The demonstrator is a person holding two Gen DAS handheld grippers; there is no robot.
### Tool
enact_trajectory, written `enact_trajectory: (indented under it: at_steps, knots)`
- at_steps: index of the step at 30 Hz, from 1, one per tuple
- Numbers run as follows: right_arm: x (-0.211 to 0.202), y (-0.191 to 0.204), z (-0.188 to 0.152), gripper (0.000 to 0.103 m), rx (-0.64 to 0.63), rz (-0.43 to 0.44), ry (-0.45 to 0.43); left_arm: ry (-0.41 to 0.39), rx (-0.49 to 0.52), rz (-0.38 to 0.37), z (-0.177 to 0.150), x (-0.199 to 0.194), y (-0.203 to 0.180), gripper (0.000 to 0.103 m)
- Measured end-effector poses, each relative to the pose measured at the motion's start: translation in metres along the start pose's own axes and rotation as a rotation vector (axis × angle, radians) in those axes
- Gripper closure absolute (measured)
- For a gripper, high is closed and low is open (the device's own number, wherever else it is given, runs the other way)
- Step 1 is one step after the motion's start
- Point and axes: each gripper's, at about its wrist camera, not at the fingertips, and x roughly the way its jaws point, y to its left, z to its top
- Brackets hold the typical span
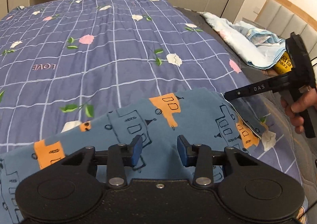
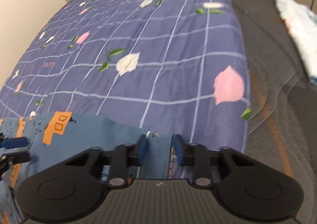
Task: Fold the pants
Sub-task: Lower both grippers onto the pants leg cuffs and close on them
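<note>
1. The pants [image 1: 150, 122], blue with orange house prints, lie on the bed's quilt [image 1: 111, 45] near its close edge, spread crosswise so both ends can be caught for a fold
2. The right tool [image 2: 159, 149] is narrowed onto a bunched ridge of the cloth at its far corner; whether it truly pinches I judge likely, not certain
3. The left tool [image 1: 159, 149] hangs half-wide above the fabric, its pads [image 1: 136, 150] clear, apparently about to grip

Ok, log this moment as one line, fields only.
stage: gripping edge | pants: on quilt | left tool: over pants, pads apart | right tool: pads around pants edge
</note>
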Motion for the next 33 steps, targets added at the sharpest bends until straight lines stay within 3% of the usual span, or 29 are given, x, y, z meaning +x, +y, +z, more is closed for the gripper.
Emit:
enact_trajectory:
  at_steps: [4, 10, 12, 15, 16, 20, 23, 26, 29, 33]
  knots:
    - [-0.002, -0.002, 0.001, 0.095, -0.013, 0.022, 0.01, 0.025, -0.023, 0.008, 0.008, 0.013, -0.002, 0.063]
    - [-0.029, -0.022, 0.033, 0.095, -0.022, -0.036, -0.079, 0.04, -0.009, 0.01, 0.019, 0.032, -0.01, 0.059]
    - [-0.023, -0.024, 0.041, 0.095, -0.039, -0.047, -0.062, 0.057, 0.004, 0.03, 0.017, 0.041, -0.012, 0.058]
    - [0.003, -0.024, 0.039, 0.091, -0.047, -0.056, 0.034, 0.045, 0.03, 0.041, 0.013, 0.04, -0.016, 0.056]
    - [0.001, -0.025, 0.038, 0.088, -0.028, -0.052, 0.024, 0.041, 0.03, 0.042, 0.013, 0.036, -0.015, 0.056]
    - [-0.045, -0.029, 0.025, 0.052, 0.053, -0.039, -0.096, 0.013, 0.019, 0.037, 0.007, 0.008, -0.01, 0.045]
    - [-0.058, -0.027, -0.004, 0.062, 0.076, 0.01, -0.051, 0.017, 0.032, 0.034, -0.008, -0.007, -0.01, 0.043]
    - [-0.047, -0.021, -0.024, 0.07, 0.046, -0.005, 0.031, 0.057, 0.047, 0.067, -0.024, -0.002, -0.009, 0.043]
    - [-0.038, -0.022, -0.036, 0.096, 0.051, -0.02, 0.065, 0.055, 0.043, 0.075, -0.028, 0.003, -0.008, 0.038]
    - [-0.059, -0.032, -0.04, 0.097, 0.068, -0.01, 0.069, 0.042, 0.039, 0.063, -0.029, 0.007, -0.012, 0.027]
